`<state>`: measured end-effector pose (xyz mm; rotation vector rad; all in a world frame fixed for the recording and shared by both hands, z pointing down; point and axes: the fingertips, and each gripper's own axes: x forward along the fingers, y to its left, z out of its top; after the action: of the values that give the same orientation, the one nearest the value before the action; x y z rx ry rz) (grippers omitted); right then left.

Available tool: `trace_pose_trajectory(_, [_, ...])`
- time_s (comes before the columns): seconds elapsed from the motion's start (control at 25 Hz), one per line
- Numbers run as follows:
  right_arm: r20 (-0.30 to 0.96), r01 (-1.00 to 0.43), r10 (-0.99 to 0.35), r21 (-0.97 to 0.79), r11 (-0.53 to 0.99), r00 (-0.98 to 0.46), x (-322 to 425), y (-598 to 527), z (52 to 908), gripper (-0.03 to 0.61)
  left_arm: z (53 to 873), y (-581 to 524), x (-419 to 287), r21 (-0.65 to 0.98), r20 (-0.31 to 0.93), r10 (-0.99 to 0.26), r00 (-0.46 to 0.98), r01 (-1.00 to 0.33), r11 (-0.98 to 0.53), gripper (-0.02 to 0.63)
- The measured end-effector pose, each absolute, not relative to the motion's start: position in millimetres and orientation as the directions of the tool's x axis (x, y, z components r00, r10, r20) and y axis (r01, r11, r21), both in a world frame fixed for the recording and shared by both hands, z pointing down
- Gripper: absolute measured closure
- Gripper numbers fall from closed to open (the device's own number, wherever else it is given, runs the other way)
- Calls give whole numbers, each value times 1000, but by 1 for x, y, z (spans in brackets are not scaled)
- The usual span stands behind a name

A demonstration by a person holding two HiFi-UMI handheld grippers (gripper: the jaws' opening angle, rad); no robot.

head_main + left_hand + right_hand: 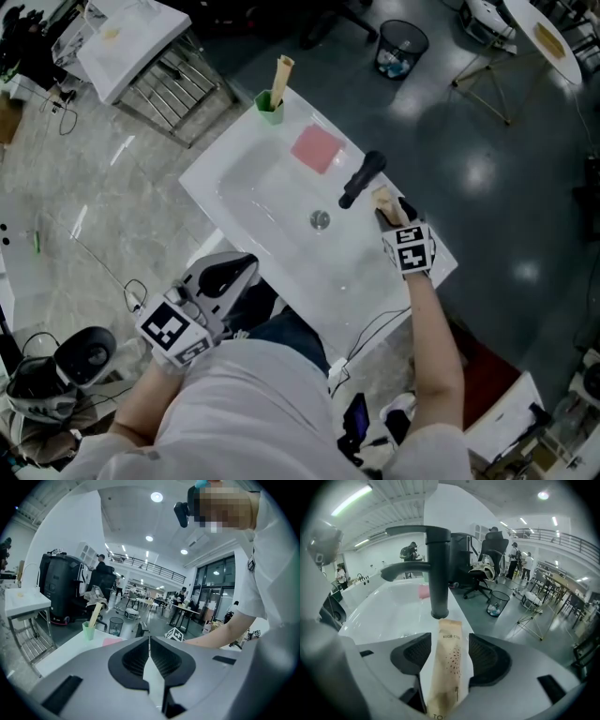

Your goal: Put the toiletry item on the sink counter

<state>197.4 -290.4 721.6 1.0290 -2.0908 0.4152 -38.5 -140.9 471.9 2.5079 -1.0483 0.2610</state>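
Release step, by my read: right claw (450, 639) stands wide apart, pads clear of the tan paper sachet (448, 672). The sachet lies lengthwise between them on the sink table (433, 270), far end just short of the black faucet (439, 573) base. Next move: back straight off without dragging it. Sachet looks long, flat, light, with dotted print and lettering on top. Left claw (149, 644) closed, empty, off the table.

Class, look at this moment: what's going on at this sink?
A person works at a sink counter with a gripper in each hand. The right gripper stands open around a tan paper packet, which lies on the counter just short of the black faucet. The left gripper is shut and empty, held off to the side.
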Motion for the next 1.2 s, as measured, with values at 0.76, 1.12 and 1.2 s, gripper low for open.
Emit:
trace_pose_trajectory(0.76, [596,-857,-692,12,515,-408,205,-251,586,548,437,-159,-4,286,233,-540,809,-588,-757,595])
trace_pose_trajectory(1.12, [468,-922,-804,-64,383,-366,205,-210,499,552,414,-176,39,292,170,-430,887,-462,-837,595])
trace_pose_trajectory(1.2, [437,-936,-832,-81,342,-342,208,-200,481,552,411,-178,51,297,160,-398,903,-428,-854,595])
